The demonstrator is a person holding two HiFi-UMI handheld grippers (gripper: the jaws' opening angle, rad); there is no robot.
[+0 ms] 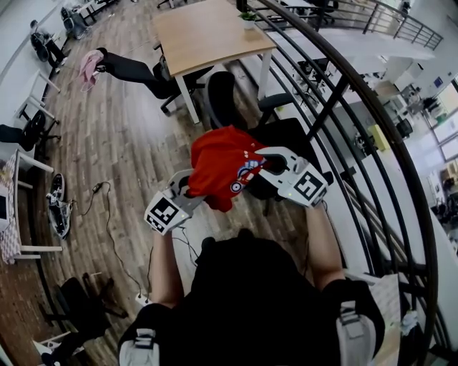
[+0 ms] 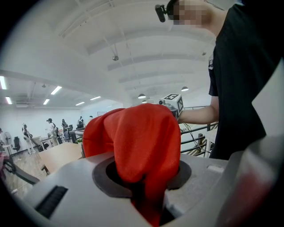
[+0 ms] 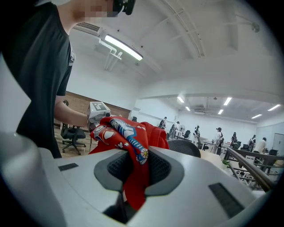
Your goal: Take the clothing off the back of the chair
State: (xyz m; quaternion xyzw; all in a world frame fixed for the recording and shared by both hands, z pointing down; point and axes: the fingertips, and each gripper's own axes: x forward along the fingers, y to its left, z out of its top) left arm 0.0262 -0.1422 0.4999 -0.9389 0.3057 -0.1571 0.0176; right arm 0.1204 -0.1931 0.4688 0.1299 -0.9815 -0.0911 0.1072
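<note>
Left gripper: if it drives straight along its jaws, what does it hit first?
The left gripper is clamped on the red garment; beyond that, probably the right gripper, whose marker cube shows just over the cloth, nearly dead ahead. Depth unclear.

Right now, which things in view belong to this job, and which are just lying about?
Job: red garment, clamped in the left gripper and right gripper; black office chair.

Lying about: wooden table, potted plant on it, pink cloth on a far chair, floor cable.
</note>
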